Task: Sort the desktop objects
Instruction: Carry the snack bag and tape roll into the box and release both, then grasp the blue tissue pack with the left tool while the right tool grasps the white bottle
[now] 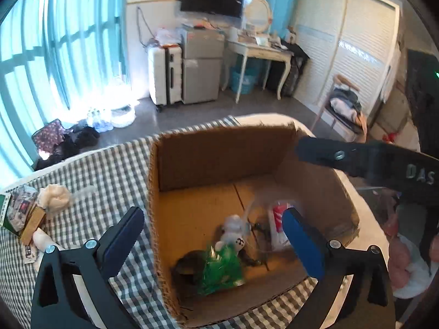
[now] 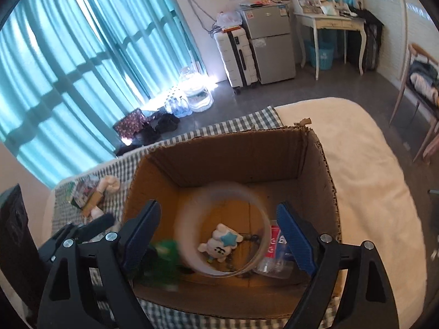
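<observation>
Cardboard box (image 2: pixel 233 161) sits on checked cloth (image 1: pixel 109 170), cloth on bed (image 2: pixel 370 178). In box: plush toy (image 2: pixel 219 244) mid-floor, crinkled bag (image 1: pixel 219 268) left-front of it, packet (image 2: pixel 274 242) to its right, beads (image 2: pixel 251 238) between toy and packet. Blurred clear ring (image 2: pixel 189 211) in air over toy, between right gripper (image 2: pixel 219 235) fingers. Left gripper (image 1: pixel 214 238) straddles box's left wall. Small boxes (image 1: pixel 22 213) and cream lump (image 1: pixel 56 197) on cloth, left of box.

Cardboard box (image 2: pixel 315 161) top open — walls flank access.
</observation>
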